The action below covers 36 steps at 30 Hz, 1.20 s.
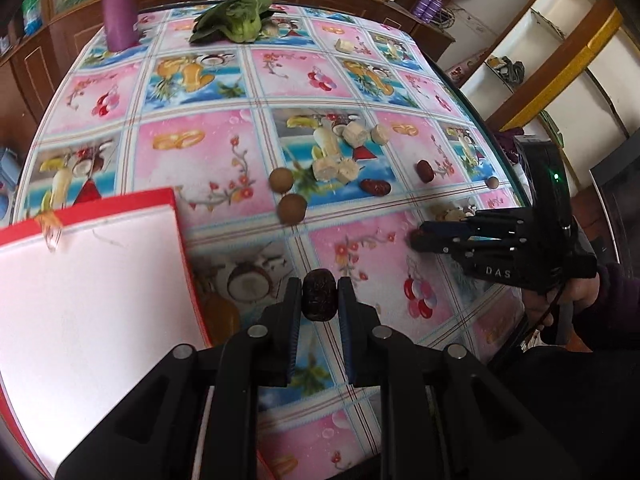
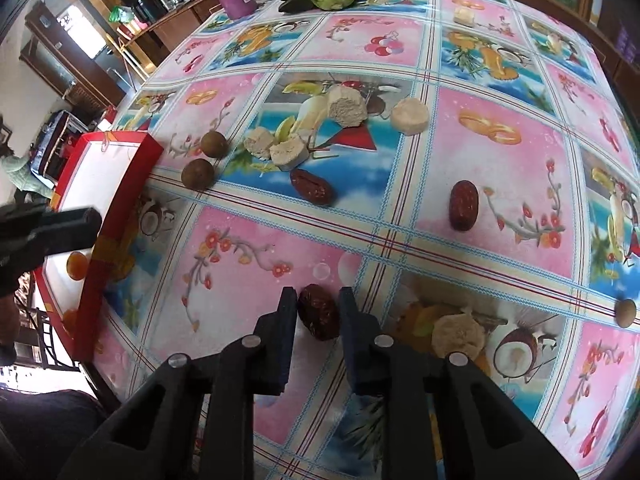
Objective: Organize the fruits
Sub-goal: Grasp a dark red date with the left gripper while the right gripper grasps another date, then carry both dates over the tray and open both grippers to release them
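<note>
- Beside the red tray [image 1: 188, 248], the left gripper [image 1: 319, 295] clamps a dark date [image 1: 319, 294] between its fingers, above the tabletop [image 1: 208, 152].
- Near the front edge, the right gripper [image 2: 318, 312] has its fingers around another date [image 2: 319, 312] lying on the tabletop, seemingly touching it.
- Two more dates [image 2: 312, 187], round brown fruits [image 2: 197, 174] and pale cake pieces [image 2: 347, 106] lie scattered mid-table.

Left claw [image 1: 319, 294]: matte black plastic, two flat fingers w/ blue ribbed pads [image 1: 295, 336] on inner faces, four round silver pivot pins across the angular linkage arms, slotted cutouts in the outer arms. Right claw [image 2: 318, 308]: same build, dark blue pads [image 2: 289, 332], silver pins. Seen from the left wrist cam, right unit's body is black w/ small silver screws, white "DAS" lettering, a green LED just above that lettering. Dark purple sleeve [image 1: 618, 280] beside the lettering.
</note>
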Tool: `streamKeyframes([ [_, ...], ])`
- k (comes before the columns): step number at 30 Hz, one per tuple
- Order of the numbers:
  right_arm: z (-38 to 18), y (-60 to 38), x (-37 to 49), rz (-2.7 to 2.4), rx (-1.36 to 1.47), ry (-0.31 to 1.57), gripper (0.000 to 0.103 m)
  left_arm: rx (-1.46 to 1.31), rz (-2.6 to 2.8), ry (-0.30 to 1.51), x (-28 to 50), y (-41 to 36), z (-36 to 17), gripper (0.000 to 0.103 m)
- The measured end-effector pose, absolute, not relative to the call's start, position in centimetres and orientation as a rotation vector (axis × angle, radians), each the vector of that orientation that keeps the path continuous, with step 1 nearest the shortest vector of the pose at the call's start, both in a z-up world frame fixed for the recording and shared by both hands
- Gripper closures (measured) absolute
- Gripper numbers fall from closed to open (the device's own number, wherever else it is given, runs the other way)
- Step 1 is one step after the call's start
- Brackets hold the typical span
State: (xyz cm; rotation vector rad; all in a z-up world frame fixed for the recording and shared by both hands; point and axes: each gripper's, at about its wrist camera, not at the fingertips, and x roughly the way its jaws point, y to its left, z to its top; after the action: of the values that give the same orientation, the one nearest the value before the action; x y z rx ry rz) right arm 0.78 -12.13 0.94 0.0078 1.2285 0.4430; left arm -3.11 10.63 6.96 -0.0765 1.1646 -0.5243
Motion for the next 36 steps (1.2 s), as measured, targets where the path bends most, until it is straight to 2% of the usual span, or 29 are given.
streamKeyframes([
  [10, 2.0, -8.8, 0.2, 0.458, -0.059, 1.211, 0.084, -0.110, -0.313, 1.166, -5.7, 14.7, 6.3, 0.084],
  [24, 5.2, 7.8, -2.2, 0.812, -0.297, 1.077, 0.084, -0.123, -0.025, 1.129, -11.7, 24.2, 6.1, 0.083],
  [36, 4.0, 16.5, -0.2, 0.830, -0.327, 1.107, 0.084, -0.133, 0.160, 1.120, -12.1, 29.1, 5.0, 0.083],
])
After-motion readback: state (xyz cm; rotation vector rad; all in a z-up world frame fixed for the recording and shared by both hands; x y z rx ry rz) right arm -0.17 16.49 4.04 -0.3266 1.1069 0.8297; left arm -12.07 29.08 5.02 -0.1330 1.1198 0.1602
